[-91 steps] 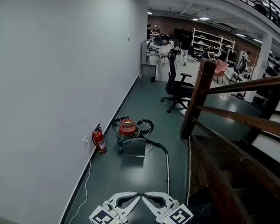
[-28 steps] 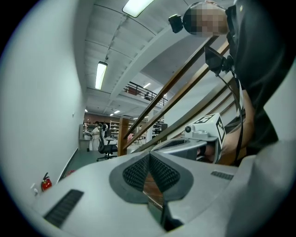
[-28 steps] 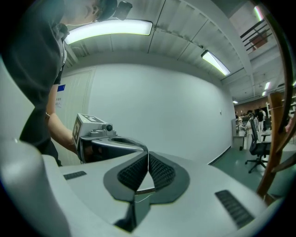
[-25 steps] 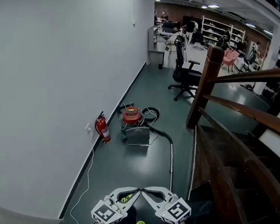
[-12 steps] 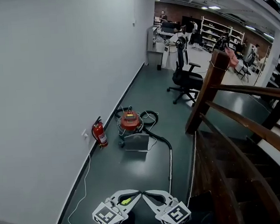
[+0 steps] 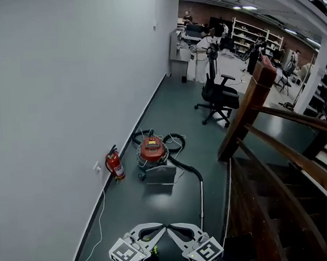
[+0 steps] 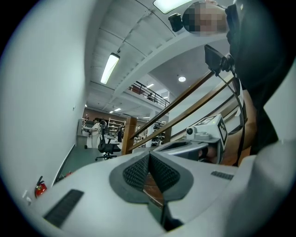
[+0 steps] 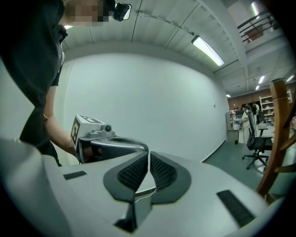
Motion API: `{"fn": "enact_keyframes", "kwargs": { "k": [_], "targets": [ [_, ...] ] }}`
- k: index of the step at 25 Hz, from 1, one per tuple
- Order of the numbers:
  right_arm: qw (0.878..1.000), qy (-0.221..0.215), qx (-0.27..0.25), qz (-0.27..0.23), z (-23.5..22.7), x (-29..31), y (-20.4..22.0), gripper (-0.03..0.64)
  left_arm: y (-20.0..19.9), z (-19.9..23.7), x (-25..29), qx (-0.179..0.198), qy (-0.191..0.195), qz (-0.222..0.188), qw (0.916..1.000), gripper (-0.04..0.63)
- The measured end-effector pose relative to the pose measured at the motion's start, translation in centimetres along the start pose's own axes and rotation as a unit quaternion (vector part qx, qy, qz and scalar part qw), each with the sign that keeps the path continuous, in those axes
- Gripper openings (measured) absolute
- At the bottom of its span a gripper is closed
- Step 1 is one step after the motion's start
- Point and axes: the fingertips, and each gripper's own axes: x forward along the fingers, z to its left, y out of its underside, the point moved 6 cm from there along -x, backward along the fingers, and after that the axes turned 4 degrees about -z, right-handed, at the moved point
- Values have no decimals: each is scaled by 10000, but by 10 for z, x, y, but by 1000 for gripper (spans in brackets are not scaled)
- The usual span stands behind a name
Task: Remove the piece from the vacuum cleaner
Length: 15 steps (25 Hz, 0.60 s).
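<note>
A red canister vacuum cleaner (image 6: pixel 152 148) stands on the dark floor by the white wall, well ahead of me. Its black hose (image 6: pixel 175 138) loops behind it and runs into a long metal wand (image 6: pixel 202 200) that lies toward me. A grey box-like piece (image 6: pixel 161 175) sits in front of the canister. At the bottom of the head view my left gripper (image 6: pixel 161 228) and right gripper (image 6: pixel 171 228) are held tip to tip, far from the vacuum. Both are shut with nothing between them. The left gripper's pads (image 7: pixel 138 171) meet, and so do the right gripper's pads (image 8: pixel 134 172).
A red fire extinguisher (image 6: pixel 115 165) stands against the wall, left of the vacuum. A white cable (image 6: pixel 99 215) runs along the wall base. A wooden stair railing (image 6: pixel 246 116) and steps fill the right side. A black office chair (image 6: pixel 217 98) stands farther down the corridor.
The head view has shifted: the vacuum cleaner now sits a little lower in the frame. Both grippers stay shut and tip to tip at the bottom edge.
</note>
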Motion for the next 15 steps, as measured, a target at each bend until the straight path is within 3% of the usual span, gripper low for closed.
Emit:
{"fn": "enact_keyframes", "kwargs": {
  "k": [9, 15],
  "targets": [
    [9996, 113, 175, 173, -37, 63, -6, 15, -7, 76, 13, -112, 127, 91, 9998, 9],
    [9994, 181, 162, 256, -51, 85, -12, 15, -5, 101, 19, -188, 288, 73, 9994, 9]
  ]
}}
